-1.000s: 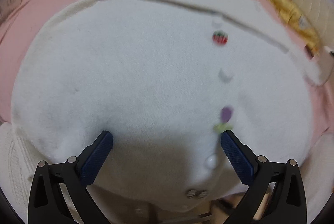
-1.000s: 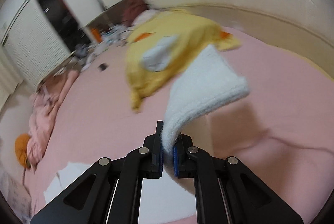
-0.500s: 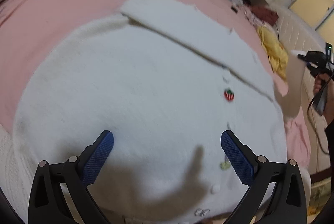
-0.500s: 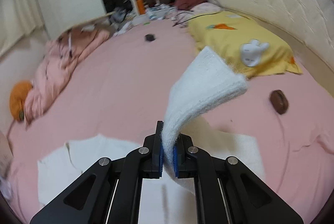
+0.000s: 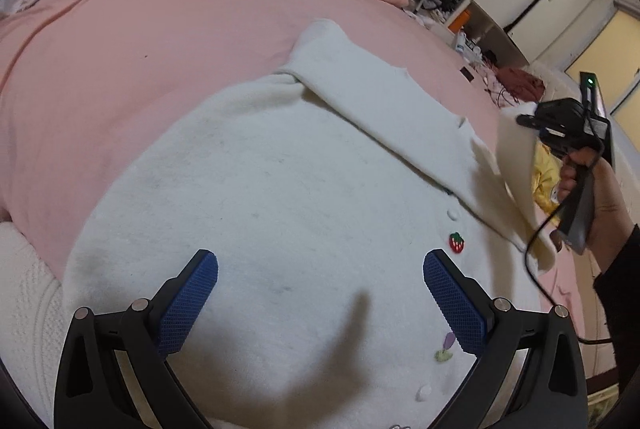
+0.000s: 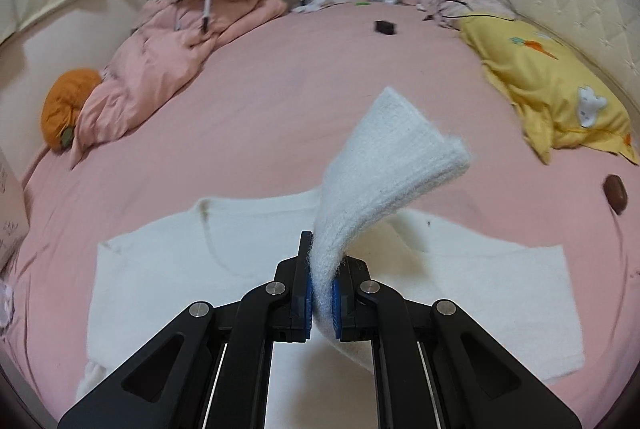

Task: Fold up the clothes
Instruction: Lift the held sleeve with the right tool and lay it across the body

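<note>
A fluffy white cardigan [image 5: 288, 197] with small fruit patches lies spread on the pink bed sheet [image 5: 120, 61]. One sleeve [image 5: 376, 97] is folded across its upper part. My left gripper [image 5: 320, 289] hovers open above the cardigan's body, nothing between its blue pads. In the right wrist view my right gripper [image 6: 321, 295] is shut on the cuff of the other white sleeve [image 6: 384, 169], which stands up and curls over above the cardigan [image 6: 160, 269]. In the left wrist view that right gripper [image 5: 568, 133] shows at the right, in a person's hand, lifting the sleeve.
A crumpled pink duvet [image 6: 168, 45] and an orange cushion [image 6: 66, 101] lie at the bed's far side. A yellow pillow [image 6: 556, 85] rests by the padded headboard. A small brown object [image 6: 614, 191] and a black one [image 6: 385, 26] lie on the sheet. White knitted fabric [image 5: 28, 309] sits at lower left.
My right gripper has swung across the bed with the sleeve cuff in it, coming over the cardigan. The left gripper has shifted and rolled, staying open over the cardigan's body.
</note>
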`<state>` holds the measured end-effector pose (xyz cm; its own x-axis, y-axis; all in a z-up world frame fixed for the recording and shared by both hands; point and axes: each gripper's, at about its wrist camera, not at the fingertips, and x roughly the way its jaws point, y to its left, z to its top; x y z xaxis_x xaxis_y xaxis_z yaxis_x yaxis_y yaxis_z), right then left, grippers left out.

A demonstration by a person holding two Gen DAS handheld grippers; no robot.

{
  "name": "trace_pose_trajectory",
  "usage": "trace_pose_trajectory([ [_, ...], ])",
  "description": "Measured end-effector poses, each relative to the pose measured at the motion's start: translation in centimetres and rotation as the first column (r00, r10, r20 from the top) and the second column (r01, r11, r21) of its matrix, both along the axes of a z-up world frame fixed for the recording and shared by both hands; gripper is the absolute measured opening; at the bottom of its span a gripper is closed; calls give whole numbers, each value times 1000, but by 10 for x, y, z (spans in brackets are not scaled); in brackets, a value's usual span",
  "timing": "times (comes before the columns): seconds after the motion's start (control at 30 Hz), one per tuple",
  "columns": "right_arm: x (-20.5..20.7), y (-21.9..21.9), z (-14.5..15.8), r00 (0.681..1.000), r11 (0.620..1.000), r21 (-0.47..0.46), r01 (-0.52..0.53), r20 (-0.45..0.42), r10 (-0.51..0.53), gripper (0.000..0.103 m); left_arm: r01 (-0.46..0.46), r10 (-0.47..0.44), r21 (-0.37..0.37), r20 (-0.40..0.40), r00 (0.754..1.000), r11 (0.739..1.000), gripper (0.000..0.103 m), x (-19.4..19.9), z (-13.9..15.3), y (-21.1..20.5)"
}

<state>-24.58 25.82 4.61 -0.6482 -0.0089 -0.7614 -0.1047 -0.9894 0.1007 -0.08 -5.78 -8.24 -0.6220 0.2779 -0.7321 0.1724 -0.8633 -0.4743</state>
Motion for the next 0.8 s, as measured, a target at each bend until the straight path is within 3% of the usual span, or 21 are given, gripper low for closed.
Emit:
trace_pose_trajectory([
  [0.53, -10, -146, -37, 974, 975, 48, -218, 68, 215, 7, -20, 21, 85, -5, 1000, 996, 103, -7, -6, -17],
  [0.8, -16, -193, -91, 950, 939, 197, -283, 194, 245, 8, -19, 20, 102, 0, 1000, 995, 103, -11, -10, -19],
])
